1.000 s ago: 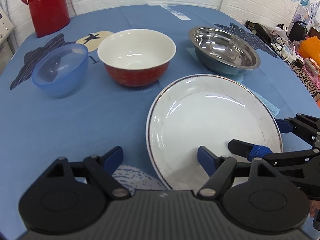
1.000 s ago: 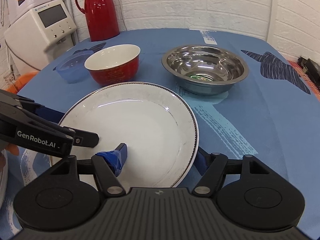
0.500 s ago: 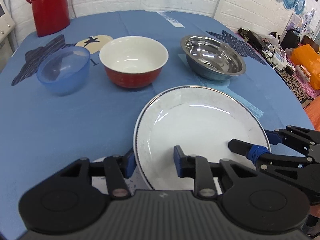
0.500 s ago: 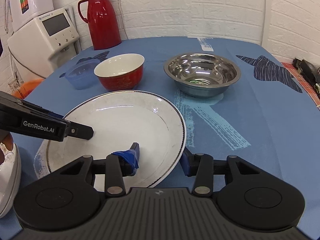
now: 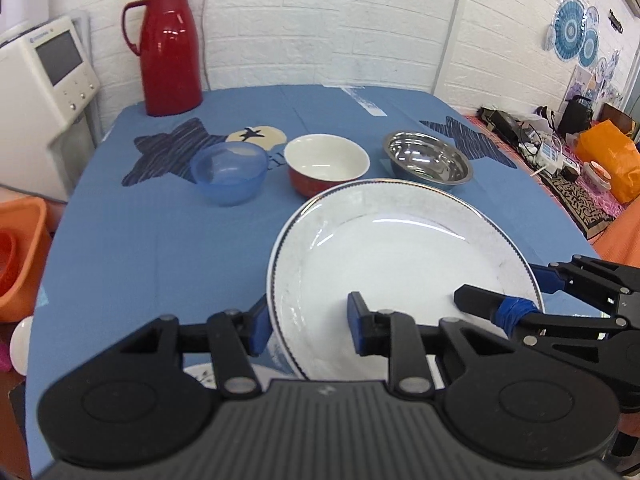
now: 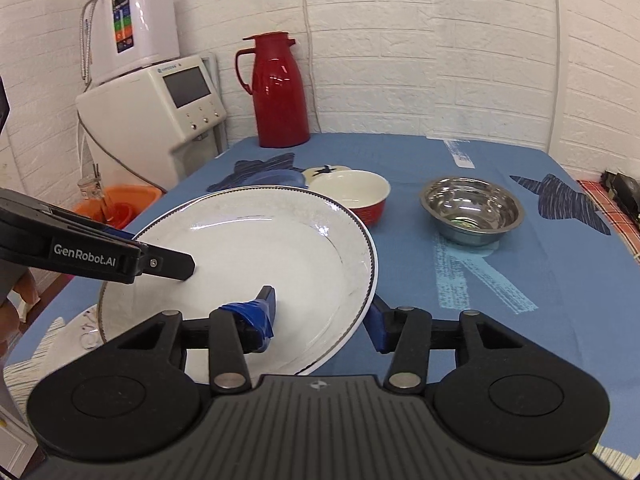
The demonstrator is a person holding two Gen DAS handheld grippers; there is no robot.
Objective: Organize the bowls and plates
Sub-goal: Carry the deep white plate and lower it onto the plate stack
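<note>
The white plate was held clear of the blue tablecloth, its far edge tilted upward; one second before, it had lain flat on the cloth. The left gripper was clamped on the plate's near-left rim, one finger under and one over. The right gripper was clamped on the near-right rim; its jaws had narrowed from the wider earlier spread. Both cameras had risen, bringing the red thermos and white appliance further into view. Beyond the plate stood the blue bowl, the red bowl and the steel bowl, unmoved.
</note>
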